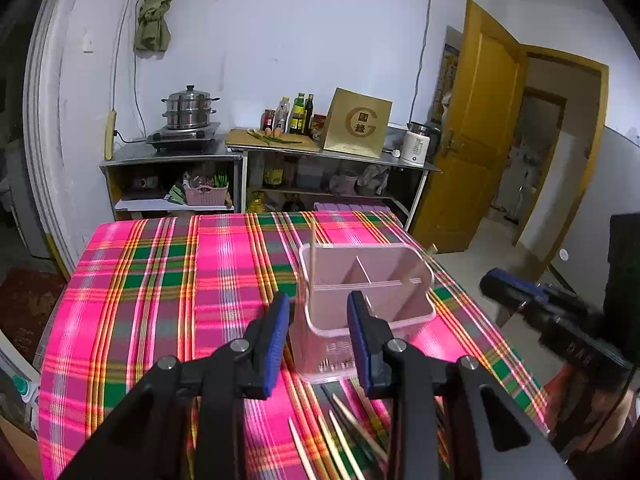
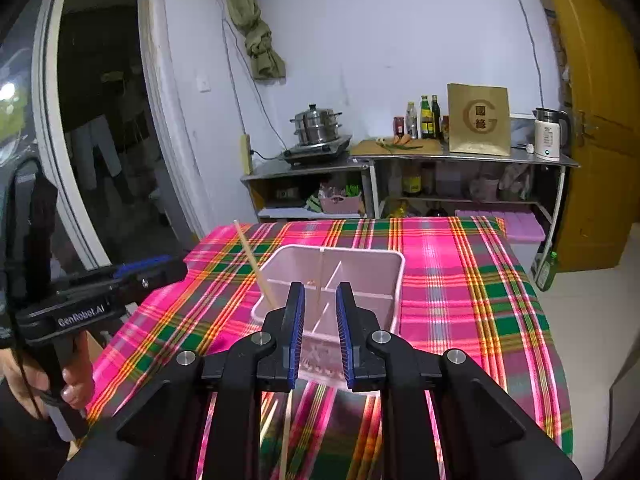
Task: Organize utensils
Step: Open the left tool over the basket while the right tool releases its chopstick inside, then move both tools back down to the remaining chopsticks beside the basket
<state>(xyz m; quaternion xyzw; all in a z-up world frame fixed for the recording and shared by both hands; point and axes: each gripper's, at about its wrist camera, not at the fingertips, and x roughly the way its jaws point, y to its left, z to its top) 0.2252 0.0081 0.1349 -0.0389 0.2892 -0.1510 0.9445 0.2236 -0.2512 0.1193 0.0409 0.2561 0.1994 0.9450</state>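
Note:
A pink plastic utensil holder [image 1: 404, 280] with inner dividers stands on the plaid tablecloth [image 1: 160, 280]. One wooden chopstick [image 1: 314, 256] leans in its left compartment. Several loose chopsticks [image 1: 340, 440] lie on the cloth in front of the holder. My left gripper [image 1: 319, 312] is open and empty, just before the holder. In the right wrist view the holder [image 2: 360, 268] holds a leaning chopstick [image 2: 256, 268] and a second one [image 2: 319, 280] upright. My right gripper [image 2: 320, 300] is open and empty, above the holder's near rim. Loose chopsticks [image 2: 285, 432] lie beneath it.
Metal shelves [image 1: 260, 156] along the far wall carry a steamer pot [image 1: 189, 112], bottles [image 1: 298, 114], a gold box [image 1: 357, 123] and a kettle [image 1: 416, 146]. A yellow door [image 1: 480, 128] stands open at the right. A green bottle [image 2: 546, 270] stands on the floor beside the table.

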